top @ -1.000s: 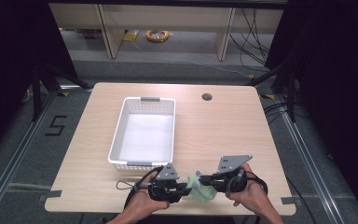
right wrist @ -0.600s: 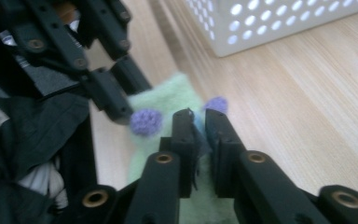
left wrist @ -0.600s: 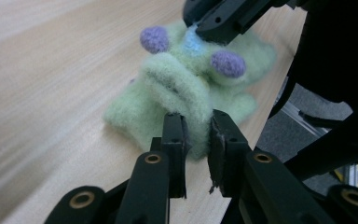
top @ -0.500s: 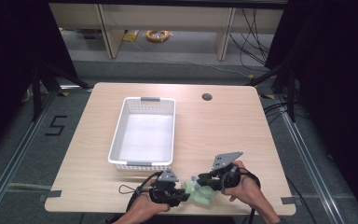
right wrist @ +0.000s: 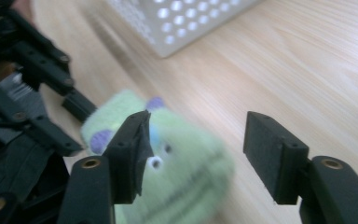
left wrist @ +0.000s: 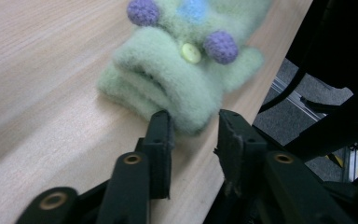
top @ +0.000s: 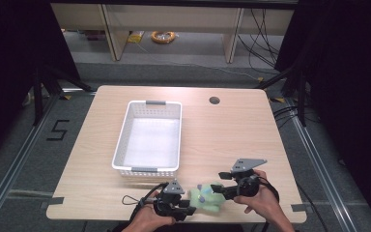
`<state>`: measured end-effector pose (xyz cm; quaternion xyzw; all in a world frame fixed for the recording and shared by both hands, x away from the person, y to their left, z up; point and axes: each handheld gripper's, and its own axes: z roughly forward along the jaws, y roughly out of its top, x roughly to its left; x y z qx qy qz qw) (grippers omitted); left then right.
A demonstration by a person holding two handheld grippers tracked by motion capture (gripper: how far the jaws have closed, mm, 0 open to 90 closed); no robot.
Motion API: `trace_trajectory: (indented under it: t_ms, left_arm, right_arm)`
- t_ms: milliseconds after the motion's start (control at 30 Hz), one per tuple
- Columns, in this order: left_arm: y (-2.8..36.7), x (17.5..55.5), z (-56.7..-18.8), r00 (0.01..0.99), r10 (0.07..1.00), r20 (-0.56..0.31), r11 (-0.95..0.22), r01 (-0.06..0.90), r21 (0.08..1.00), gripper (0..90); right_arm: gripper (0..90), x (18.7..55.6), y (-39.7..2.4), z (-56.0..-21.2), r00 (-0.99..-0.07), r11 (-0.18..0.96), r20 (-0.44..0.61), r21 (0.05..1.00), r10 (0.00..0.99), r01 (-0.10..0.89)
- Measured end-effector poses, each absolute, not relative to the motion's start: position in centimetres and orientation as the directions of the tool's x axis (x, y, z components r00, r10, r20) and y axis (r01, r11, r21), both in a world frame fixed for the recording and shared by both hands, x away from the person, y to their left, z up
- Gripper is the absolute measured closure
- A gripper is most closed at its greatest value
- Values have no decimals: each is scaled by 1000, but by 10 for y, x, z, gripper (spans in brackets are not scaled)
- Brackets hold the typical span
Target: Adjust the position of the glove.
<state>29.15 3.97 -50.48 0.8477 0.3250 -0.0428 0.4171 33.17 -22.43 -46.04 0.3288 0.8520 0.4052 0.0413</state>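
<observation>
While both claws' jaws have just been opening, the green plush toy [top: 206, 197] lies on the table [top: 232, 135] near its front edge, between left claw [top: 189, 210] and right claw [top: 216, 191], gripped by neither.

The basket [top: 148, 137] sits mid-surface [top: 232, 140]. Nearer the front edge lies the plush toy [top: 206, 197], left claw [top: 189, 210] to its left, right claw [top: 220, 192] to its right.
</observation>
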Motion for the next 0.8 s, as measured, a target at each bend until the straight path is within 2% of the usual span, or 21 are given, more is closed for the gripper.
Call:
trace_trajectory:
  t_ms: [33, 100, 200, 233, 300, 467, 500, 800]
  left_arm:
    - [41, 291, -504, 790, 513, -335, -444, 578, 684, 623]
    - [45, 290, -500, 787, 525, -324, -436, 575, 692, 590]
    - [50, 290, -494, 784, 535, -314, -410, 566, 716, 556]
    - [54, 293, -490, 770, 554, -318, -382, 574, 724, 534]
    - [56, 295, -488, 760, 564, -322, -360, 578, 733, 526]
    - [54, 303, -490, 727, 585, -359, -344, 623, 703, 442]
    - [50, 305, -493, 701, 598, -390, -320, 654, 685, 434]
    - [40, 311, -501, 645, 613, -456, -297, 723, 624, 410]
  right_arm:
    - [411, 332, -230, -460, -775, 456, 173, 723, 607, 519]
    - [395, 326, -236, -460, -723, 416, 198, 705, 662, 574]
    - [396, 323, -241, -463, -713, 404, 223, 696, 664, 594]
    - [396, 319, -245, -465, -678, 352, 280, 687, 680, 636]
    - [391, 319, -246, -466, -678, 343, 286, 692, 677, 635]
    - [375, 319, -240, -471, -667, 350, 284, 675, 689, 649]
    - [381, 321, -237, -476, -656, 354, 284, 660, 699, 663]
    - [417, 324, -231, -492, -637, 371, 318, 600, 702, 708]
